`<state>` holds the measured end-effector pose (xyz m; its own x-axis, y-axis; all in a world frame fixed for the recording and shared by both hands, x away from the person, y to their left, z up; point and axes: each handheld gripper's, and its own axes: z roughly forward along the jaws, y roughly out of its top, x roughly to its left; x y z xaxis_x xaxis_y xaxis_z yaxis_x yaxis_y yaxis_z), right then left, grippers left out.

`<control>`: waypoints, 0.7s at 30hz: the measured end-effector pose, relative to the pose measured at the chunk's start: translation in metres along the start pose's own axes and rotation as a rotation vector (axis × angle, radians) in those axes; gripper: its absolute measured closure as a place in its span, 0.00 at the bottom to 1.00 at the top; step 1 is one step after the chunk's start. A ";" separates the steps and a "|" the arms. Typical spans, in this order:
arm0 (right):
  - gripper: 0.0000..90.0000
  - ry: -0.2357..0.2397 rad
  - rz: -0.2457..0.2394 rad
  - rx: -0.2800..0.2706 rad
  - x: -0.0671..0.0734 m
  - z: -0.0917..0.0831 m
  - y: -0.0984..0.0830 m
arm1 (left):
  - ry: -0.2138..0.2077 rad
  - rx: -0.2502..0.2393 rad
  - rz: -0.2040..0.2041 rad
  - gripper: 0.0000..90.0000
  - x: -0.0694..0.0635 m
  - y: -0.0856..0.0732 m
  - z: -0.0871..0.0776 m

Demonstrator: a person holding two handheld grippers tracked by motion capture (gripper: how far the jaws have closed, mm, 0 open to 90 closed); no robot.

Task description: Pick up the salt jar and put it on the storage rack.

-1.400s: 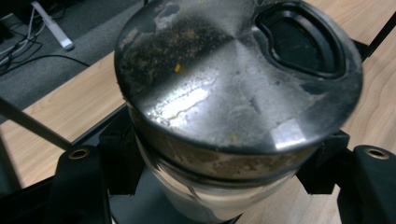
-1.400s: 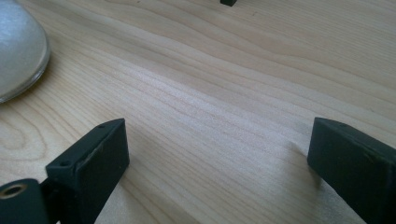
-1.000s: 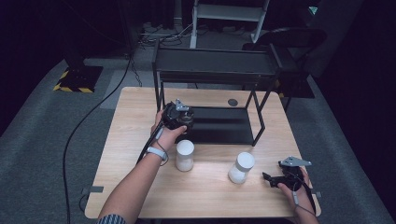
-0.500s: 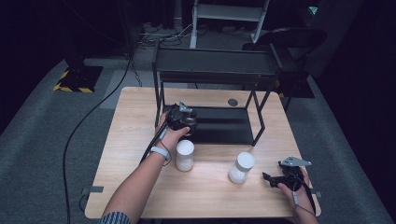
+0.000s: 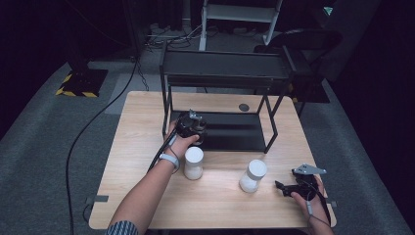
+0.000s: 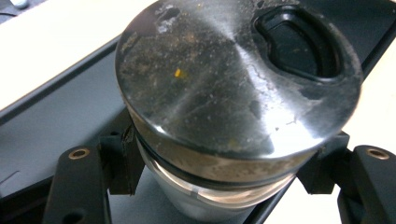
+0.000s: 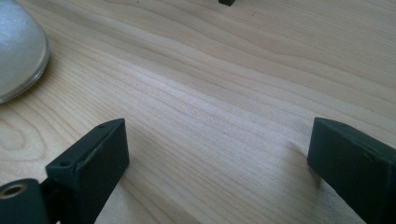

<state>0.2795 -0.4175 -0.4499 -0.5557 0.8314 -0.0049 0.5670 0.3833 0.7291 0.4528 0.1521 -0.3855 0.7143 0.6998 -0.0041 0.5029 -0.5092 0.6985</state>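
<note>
Three jars were in play. The left gripper [image 6: 219, 172] was clamped on one metal-lidded jar [image 6: 233, 93] over the near-left edge of the black rack's bottom shelf [image 5: 235, 132]. Two white-lidded jars [image 5: 194, 163] [image 5: 253, 176] stood on the wooden table [image 5: 132, 147]. The right gripper [image 7: 219, 154], jaws apart, rested near-right.

**Metal-lidded jar on the rack's bottom shelf**

The jar [image 6: 233, 93] has a clear glass body under a scuffed, dusty round metal lid with a dark kidney-shaped opening near its rim. It stands roughly upright over the front left edge of the black rack's lower shelf [image 5: 235, 137], clamped by its sides below the lid
</note>
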 end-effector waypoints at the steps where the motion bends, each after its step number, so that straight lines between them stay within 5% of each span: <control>1: 0.06 0.000 0.001 0.000 0.000 0.000 0.000 | -0.002 -0.002 0.000 0.33 0.001 -0.001 0.001; 21: 0.06 -0.004 0.004 0.000 0.001 0.000 0.000 | -0.011 -0.018 -0.033 0.30 0.006 -0.006 0.001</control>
<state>0.2789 -0.4165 -0.4498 -0.5510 0.8345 -0.0052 0.5692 0.3804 0.7289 0.4549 0.1583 -0.3904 0.7025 0.7108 -0.0353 0.5178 -0.4765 0.7105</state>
